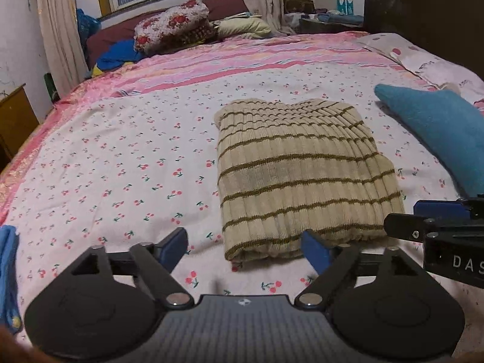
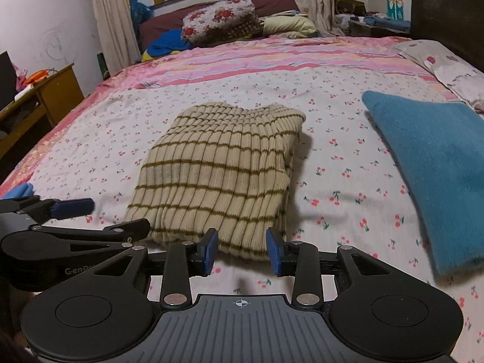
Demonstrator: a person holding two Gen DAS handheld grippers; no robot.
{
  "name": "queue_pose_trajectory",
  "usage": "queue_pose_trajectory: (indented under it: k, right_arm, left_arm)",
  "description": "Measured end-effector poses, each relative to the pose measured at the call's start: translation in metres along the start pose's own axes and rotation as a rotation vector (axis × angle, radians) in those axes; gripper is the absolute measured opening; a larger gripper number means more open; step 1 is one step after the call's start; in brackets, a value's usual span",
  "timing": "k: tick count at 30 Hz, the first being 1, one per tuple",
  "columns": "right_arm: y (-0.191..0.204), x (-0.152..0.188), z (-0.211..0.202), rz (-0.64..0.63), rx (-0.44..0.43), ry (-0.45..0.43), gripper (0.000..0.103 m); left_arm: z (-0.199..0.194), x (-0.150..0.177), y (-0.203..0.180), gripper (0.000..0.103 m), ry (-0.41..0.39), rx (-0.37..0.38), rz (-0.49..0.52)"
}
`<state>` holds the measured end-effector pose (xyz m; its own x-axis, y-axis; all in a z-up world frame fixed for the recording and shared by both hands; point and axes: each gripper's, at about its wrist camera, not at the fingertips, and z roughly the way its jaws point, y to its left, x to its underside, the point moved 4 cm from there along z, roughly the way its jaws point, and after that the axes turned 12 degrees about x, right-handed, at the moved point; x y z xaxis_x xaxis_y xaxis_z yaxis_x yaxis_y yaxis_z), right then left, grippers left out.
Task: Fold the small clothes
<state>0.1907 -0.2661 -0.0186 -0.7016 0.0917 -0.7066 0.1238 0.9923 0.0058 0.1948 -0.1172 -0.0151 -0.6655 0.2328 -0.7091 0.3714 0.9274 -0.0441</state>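
Note:
A beige knit sweater with thin olive stripes [image 1: 299, 169] [image 2: 217, 175] lies folded into a thick rectangle on the cherry-print bed sheet [image 1: 121, 163]. My left gripper [image 1: 243, 245] stands wide open at the sweater's near left corner, with nothing pressed between its blue pads. Its right finger [image 1: 314, 251] sits just in front of the near edge. My right gripper [image 2: 242, 242] is partly open at the sweater's near right edge; the hem shows in the gap but the pads do not press on it. Each gripper also shows in the other's view: the right gripper [image 1: 423, 216] and the left gripper [image 2: 103, 216].
A folded teal-blue knit [image 1: 438, 130] [image 2: 429, 163] lies on the bed to the right. A blue cloth [image 1: 7, 266] sits at the near left edge. Floral bedding and pillows [image 1: 172, 27] are piled at the far end, a wooden desk [image 2: 54, 90] stands left, and a dark headboard [image 1: 423, 0] rises on the right.

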Motion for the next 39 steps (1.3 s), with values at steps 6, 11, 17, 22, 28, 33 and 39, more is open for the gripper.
queue_pose_trajectory:
  k: [6, 11, 17, 22, 28, 33, 39]
  right_arm:
    - [0.000, 0.009, -0.009, 0.019, 0.013, -0.002, 0.037]
    - [0.002, 0.017, -0.013, 0.017, 0.023, 0.007, 0.037]
    - [0.007, 0.024, -0.016, 0.000, 0.029, 0.008, 0.037]
    - [0.010, 0.026, -0.017, -0.003, 0.025, 0.007, 0.037]
    - [0.013, 0.028, -0.017, -0.015, 0.023, 0.012, 0.037]
    - [0.014, 0.029, -0.016, -0.019, 0.020, 0.016, 0.037]
    - [0.014, 0.030, -0.015, -0.021, 0.020, 0.019, 0.037]
  left_arm:
    - [-0.007, 0.011, -0.007, 0.096, 0.005, -0.029, 0.028]
    - [-0.012, 0.017, -0.007, 0.098, 0.008, -0.011, 0.004]
    - [-0.020, 0.018, -0.006, 0.098, -0.007, -0.017, -0.007]
    - [-0.023, 0.021, -0.004, 0.098, -0.007, -0.019, -0.020]
    - [-0.023, 0.022, -0.002, 0.098, -0.006, -0.031, -0.025]
    - [-0.022, 0.022, -0.003, 0.097, -0.005, -0.033, -0.026]
    - [-0.022, 0.022, -0.003, 0.097, -0.001, -0.036, -0.026]
